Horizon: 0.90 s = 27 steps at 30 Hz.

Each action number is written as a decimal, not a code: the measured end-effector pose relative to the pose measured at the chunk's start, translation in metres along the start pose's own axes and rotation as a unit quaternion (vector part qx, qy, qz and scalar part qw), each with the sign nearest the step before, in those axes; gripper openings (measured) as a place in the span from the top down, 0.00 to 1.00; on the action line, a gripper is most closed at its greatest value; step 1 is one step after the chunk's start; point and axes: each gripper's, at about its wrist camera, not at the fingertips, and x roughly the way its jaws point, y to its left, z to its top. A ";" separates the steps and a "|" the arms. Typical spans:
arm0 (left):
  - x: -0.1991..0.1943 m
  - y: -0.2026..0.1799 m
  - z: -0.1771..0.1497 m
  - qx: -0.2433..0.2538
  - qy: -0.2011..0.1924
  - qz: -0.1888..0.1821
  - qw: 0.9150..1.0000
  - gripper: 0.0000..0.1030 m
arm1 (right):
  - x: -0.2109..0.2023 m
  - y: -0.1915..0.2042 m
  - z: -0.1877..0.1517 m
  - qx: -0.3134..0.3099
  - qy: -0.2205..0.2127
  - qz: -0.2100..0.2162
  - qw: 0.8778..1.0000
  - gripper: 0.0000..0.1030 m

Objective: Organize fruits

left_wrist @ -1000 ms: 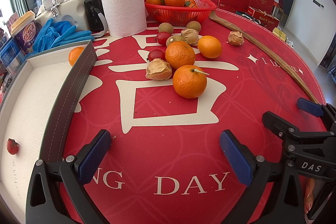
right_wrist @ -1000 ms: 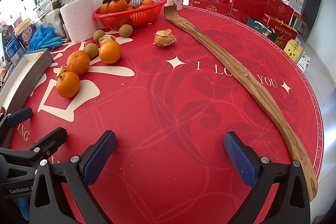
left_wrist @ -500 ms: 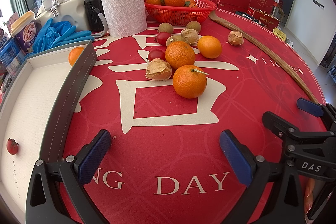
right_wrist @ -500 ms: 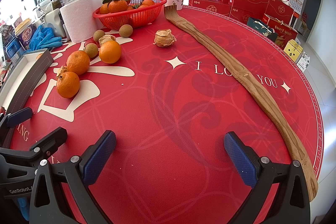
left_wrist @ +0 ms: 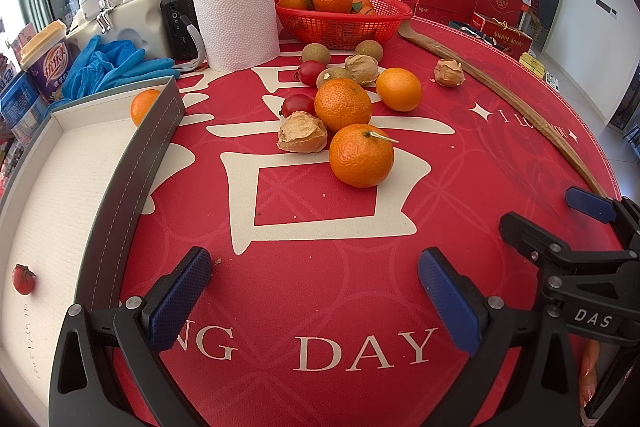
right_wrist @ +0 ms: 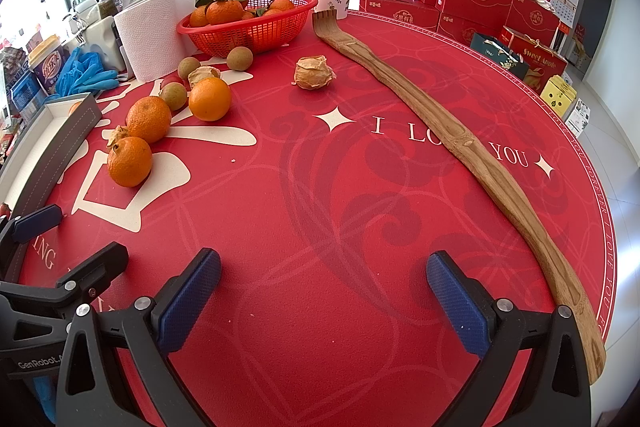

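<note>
Left wrist: left gripper [left_wrist: 316,295] low over mat, jaws spread, empty.

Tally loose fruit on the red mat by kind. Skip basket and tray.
Oranges: 3
Red cherry tomatoes: 2
Papery husk fruits: 3
Brown-green round fruits: 3
Total: 11

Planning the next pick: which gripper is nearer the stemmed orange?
Left. The left gripper faces the stemmed orange directly; the right gripper sits farther to its right.
</note>
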 end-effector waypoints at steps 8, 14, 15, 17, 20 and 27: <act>0.003 -0.010 0.021 0.003 0.001 0.007 1.000 0.09 | -0.001 -0.002 -0.001 -0.007 0.001 0.005 1.000 0.00; 0.020 -0.031 0.048 0.023 0.007 0.019 1.000 0.34 | -0.001 -0.006 -0.001 -0.016 0.001 0.012 1.000 0.00; 0.024 -0.030 0.050 0.013 0.011 0.012 1.000 0.38 | -0.001 -0.006 -0.002 -0.017 0.001 0.013 1.000 0.00; 0.026 -0.027 0.055 -0.004 0.013 0.008 1.000 0.49 | -0.001 -0.006 -0.002 -0.019 0.001 0.014 1.000 0.00; 0.027 -0.024 0.056 -0.013 0.007 0.011 1.000 0.63 | -0.001 -0.006 -0.003 -0.019 0.000 0.014 1.000 0.00; 0.012 0.002 0.033 -0.026 -0.008 0.024 0.999 0.63 | -0.001 -0.006 -0.003 -0.019 0.000 0.013 1.000 0.00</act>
